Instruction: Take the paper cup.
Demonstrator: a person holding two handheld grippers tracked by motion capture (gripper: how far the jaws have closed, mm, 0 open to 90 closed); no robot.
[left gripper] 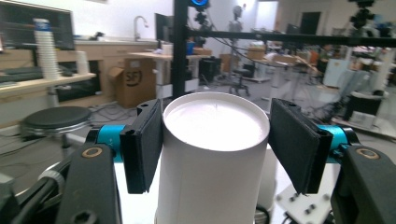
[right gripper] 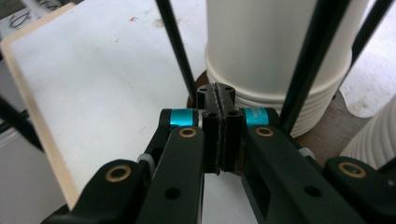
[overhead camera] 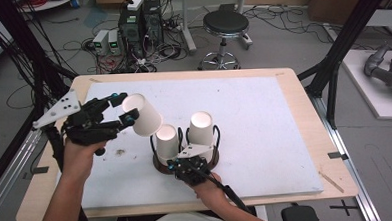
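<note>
White tabletop (overhead camera: 265, 137); left gripper (overhead camera: 125, 107) raised, tilted, grasping paper cup (overhead camera: 143, 115); right gripper (overhead camera: 179, 165) clenched beside cup rack (overhead camera: 216, 134).

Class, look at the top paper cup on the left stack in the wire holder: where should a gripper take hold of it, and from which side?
Grip the top cup on its side wall just below the closed, upturned base, fingers on opposite sides, coming from above and the left. It sits upside down and tapers upward; the wire holder fences the lower stack, so probably only the upper wall is free.

Bright, even indoor light with soft shadows; the gripper views blur up close and warp at the edges.
</note>
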